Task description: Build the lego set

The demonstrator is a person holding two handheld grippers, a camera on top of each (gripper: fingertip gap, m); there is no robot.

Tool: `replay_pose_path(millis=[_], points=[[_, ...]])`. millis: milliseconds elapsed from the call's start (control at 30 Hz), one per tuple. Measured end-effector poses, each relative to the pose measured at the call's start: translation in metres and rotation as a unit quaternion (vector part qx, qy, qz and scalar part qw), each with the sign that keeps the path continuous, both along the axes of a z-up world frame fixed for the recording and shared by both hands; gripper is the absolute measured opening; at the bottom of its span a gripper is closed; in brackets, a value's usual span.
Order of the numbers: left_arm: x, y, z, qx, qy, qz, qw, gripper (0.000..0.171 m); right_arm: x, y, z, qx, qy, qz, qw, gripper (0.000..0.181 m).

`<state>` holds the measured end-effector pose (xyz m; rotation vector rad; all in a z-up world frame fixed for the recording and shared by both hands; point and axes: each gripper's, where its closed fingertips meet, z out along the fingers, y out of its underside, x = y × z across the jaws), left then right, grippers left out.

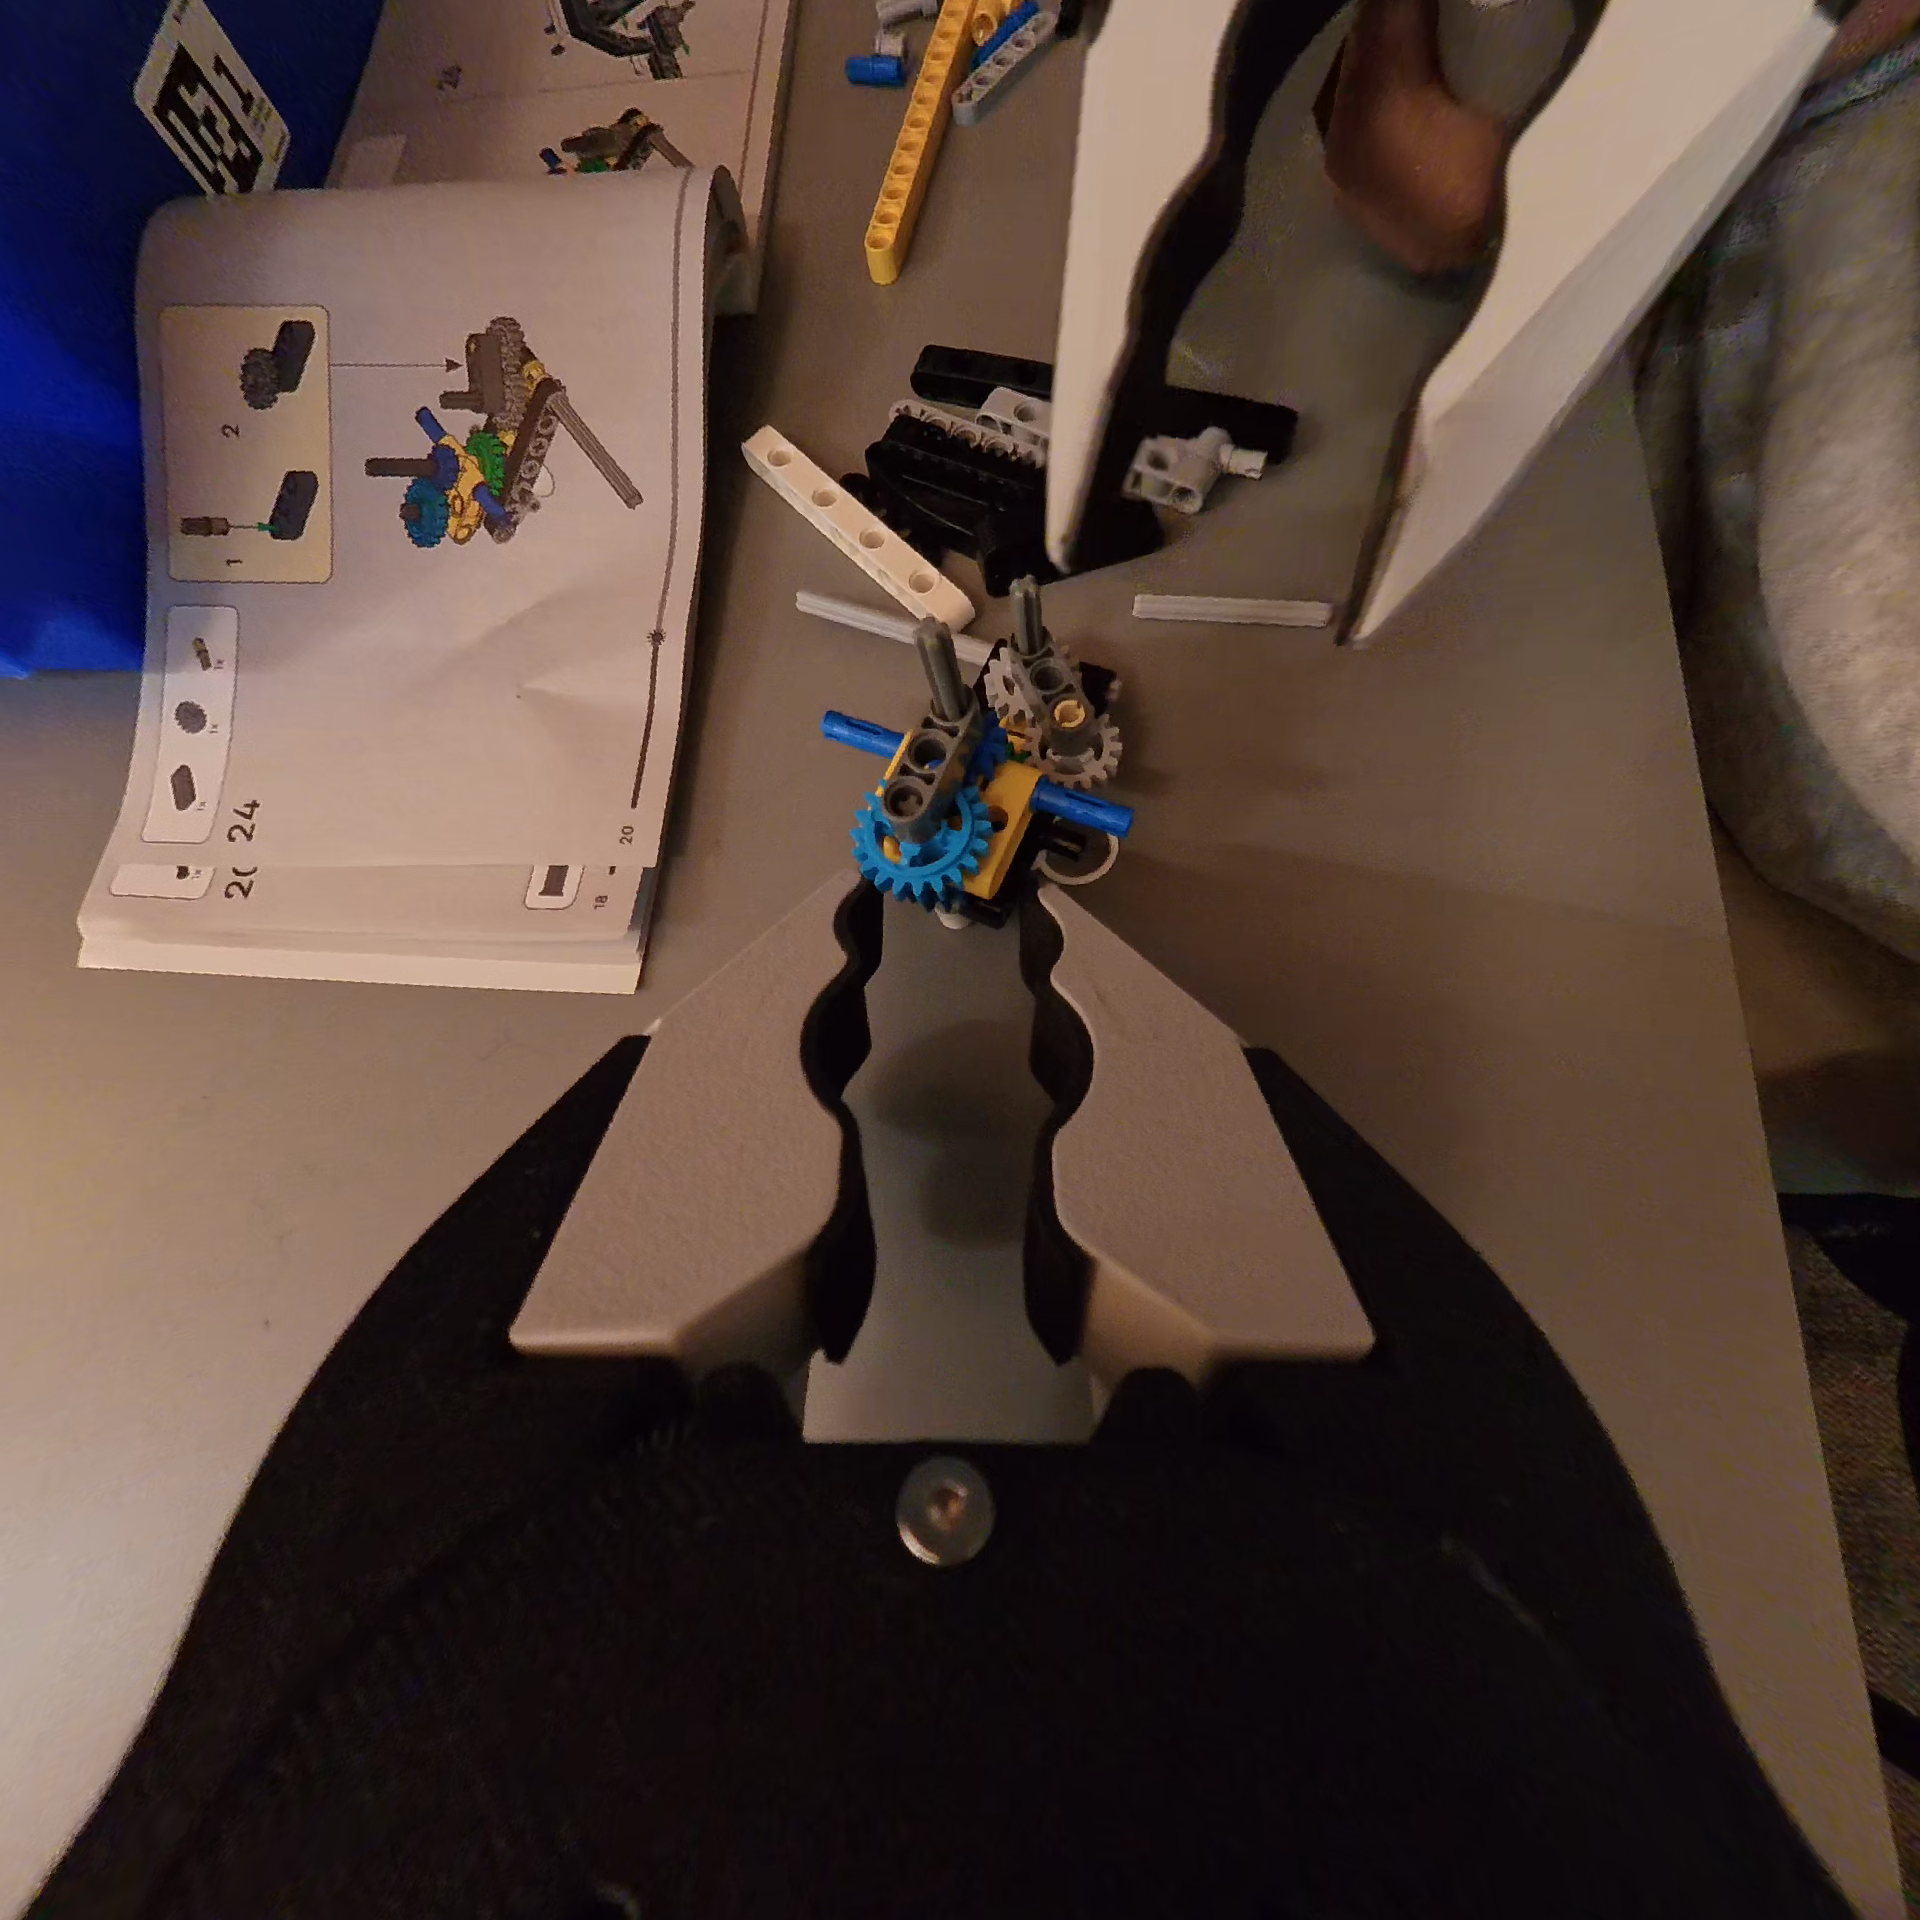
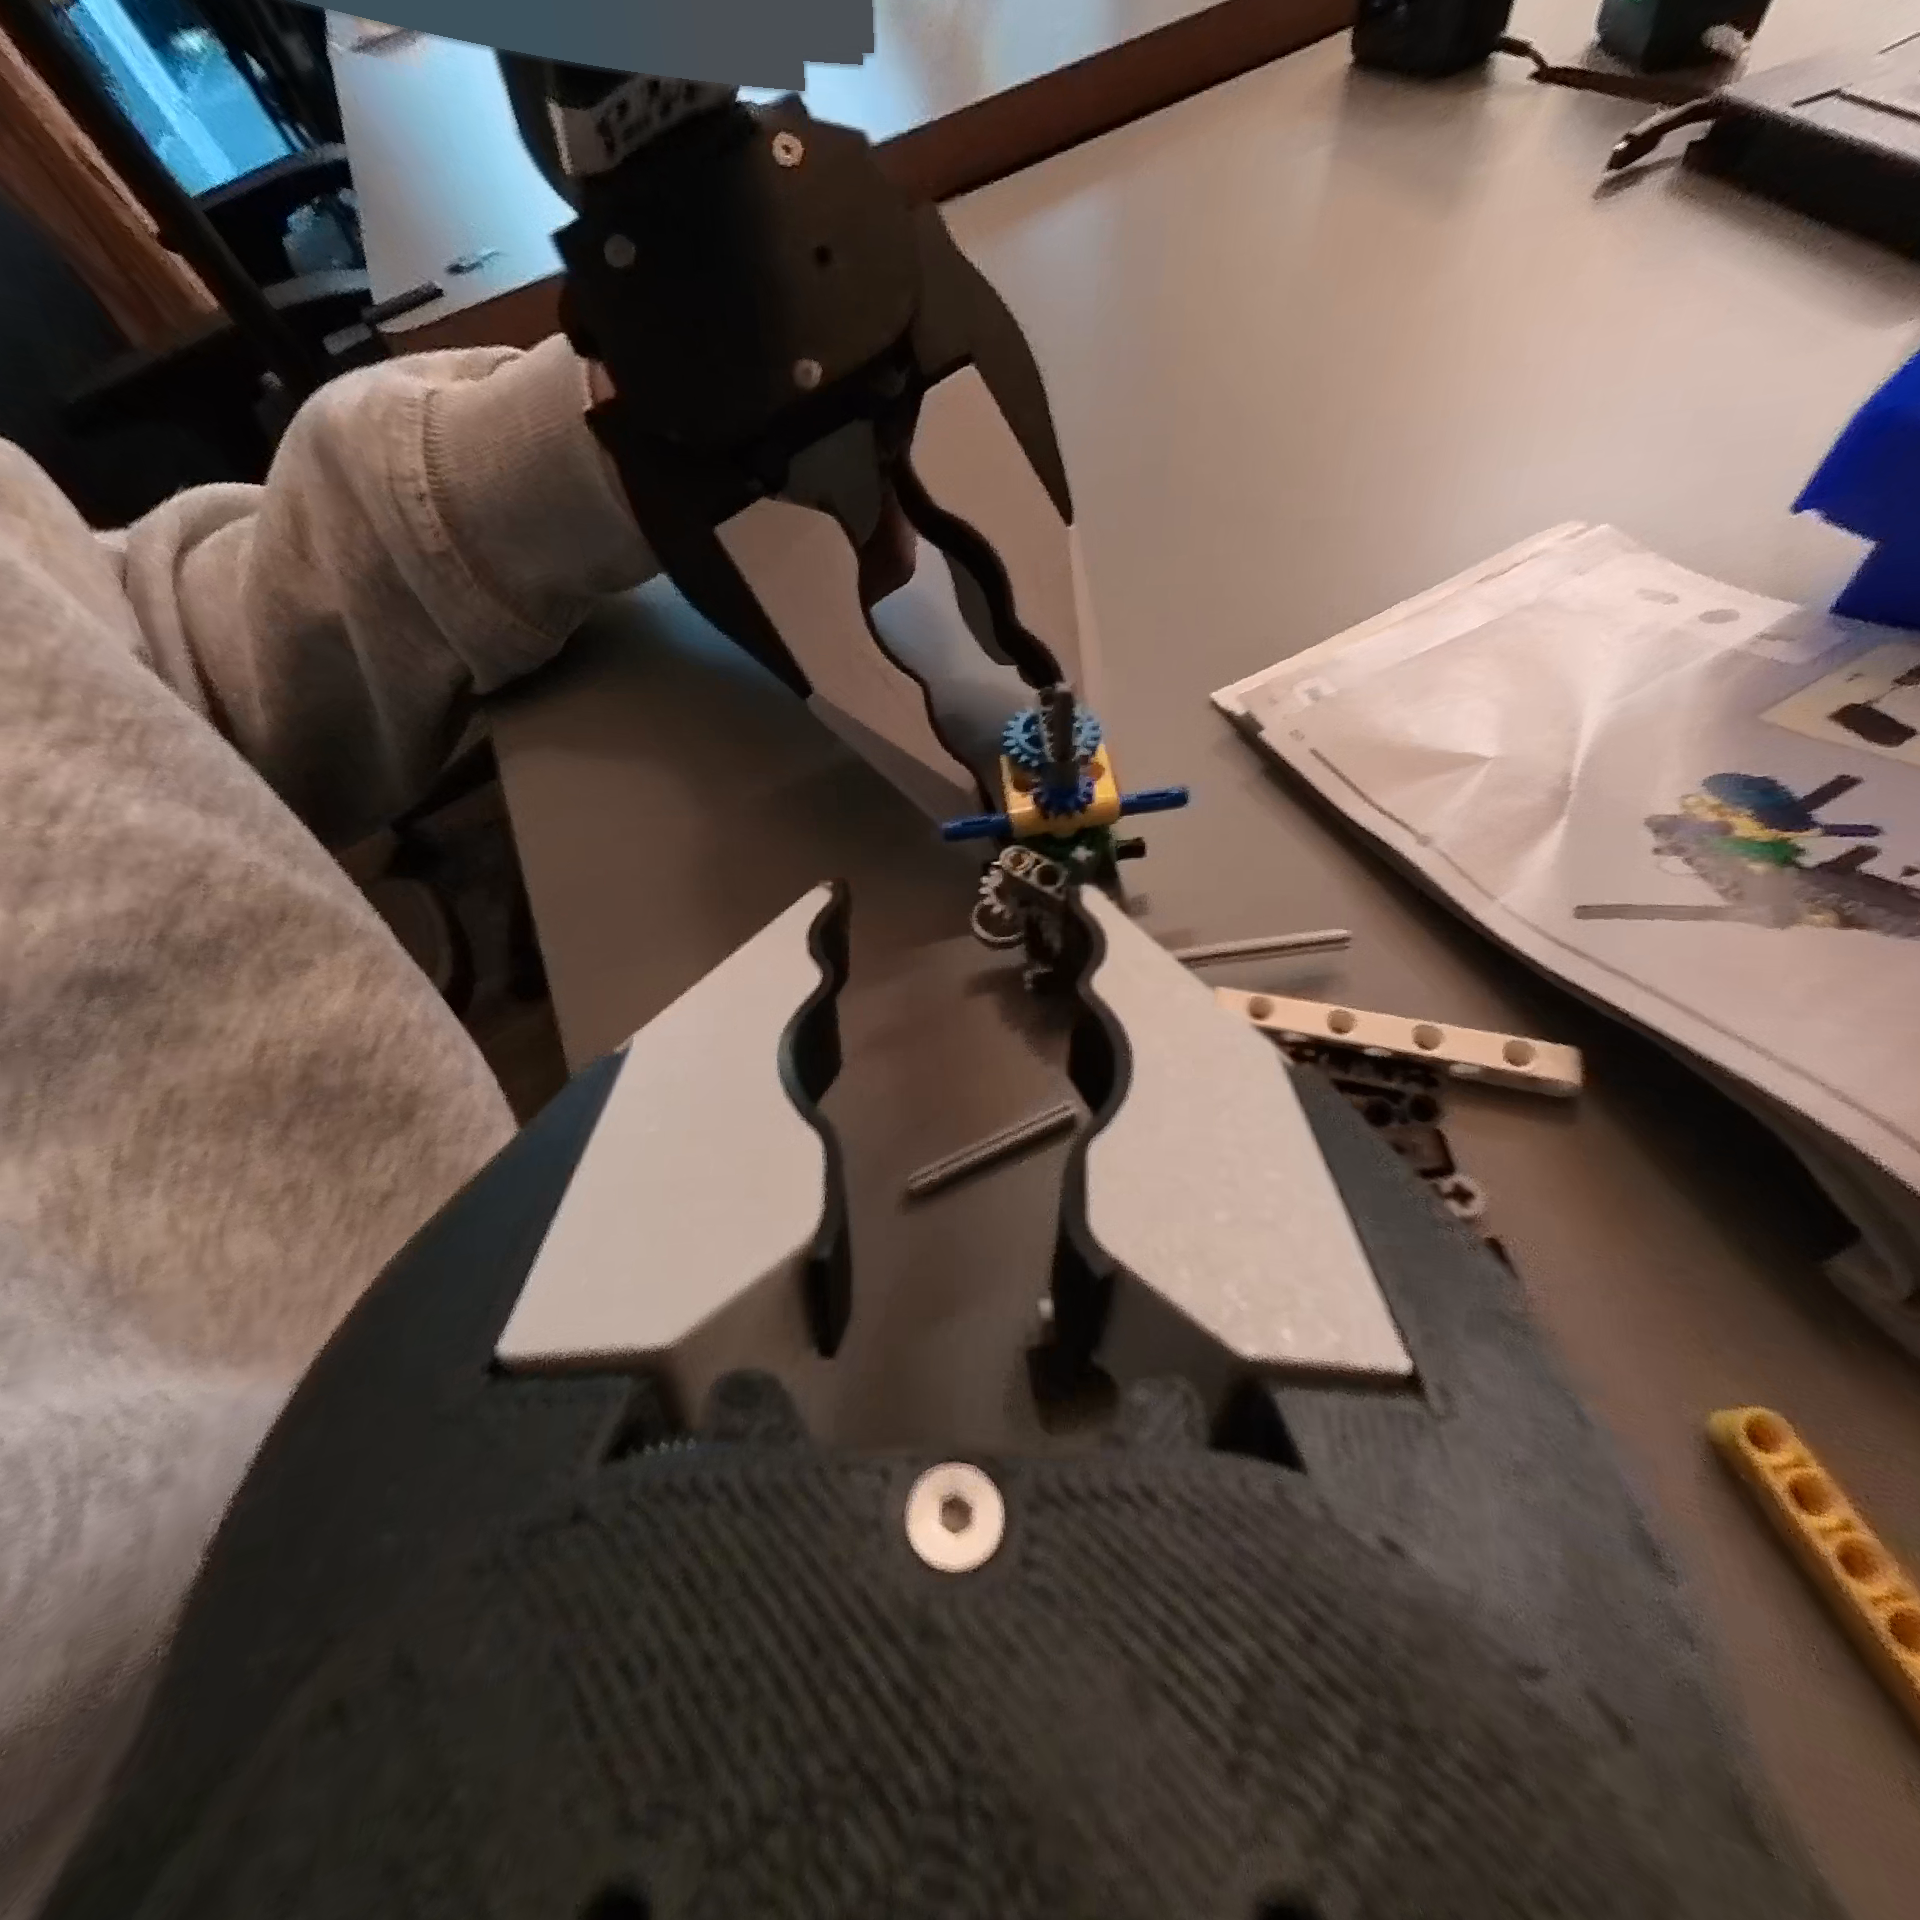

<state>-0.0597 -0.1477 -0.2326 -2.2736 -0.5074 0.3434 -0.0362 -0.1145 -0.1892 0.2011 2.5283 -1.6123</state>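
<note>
A small lego assembly (image 1: 971,790) has a yellow block, a blue gear, grey gears, blue cross pins and two grey axles sticking up. My left gripper (image 1: 951,888) grips its base between the fingertips, low over the grey table (image 1: 1351,935). In the right wrist view the assembly (image 2: 1055,784) sits between the left gripper's fingers (image 2: 904,743). My right gripper (image 2: 961,899) is open and empty, with its right fingertip close to the assembly's grey gears (image 2: 1013,914). In the left wrist view the right gripper (image 1: 1210,592) hangs open just beyond the assembly.
An open instruction booklet (image 1: 416,571) lies to the left. Loose parts lie beyond the assembly: a white beam (image 1: 857,525), black beams (image 1: 956,478), a grey connector (image 1: 1184,468), grey axles (image 1: 1231,610) and a yellow beam (image 1: 920,135). A blue bag (image 1: 62,364) and a grey sleeve (image 2: 208,831) flank the table. One gripper's finger ends stand about 6 cm off the other's.
</note>
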Motion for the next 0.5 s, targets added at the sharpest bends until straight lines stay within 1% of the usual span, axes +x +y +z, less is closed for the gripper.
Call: replay_pose_path(millis=[100,200,333,500], points=[[0.0,0.0,0.0,0.0,0.0,0.0,1.0,0.024,-0.009,-0.003,0.0,0.023,0.02,-0.015,0.999,0.036],[0.0,0.0,0.0,-0.001,0.001,-0.001,1.0,0.024,-0.013,-0.006,0.005,0.035,0.061,-0.018,0.997,0.029],[0.0,0.0,0.0,-0.003,0.003,-0.001,1.0,0.024,-0.009,-0.011,0.006,0.049,0.111,0.005,0.993,0.02],[0.0,0.0,0.0,-0.003,0.004,-0.001,1.0,0.024,-0.004,-0.016,-0.006,0.086,0.169,0.025,0.981,0.016]])
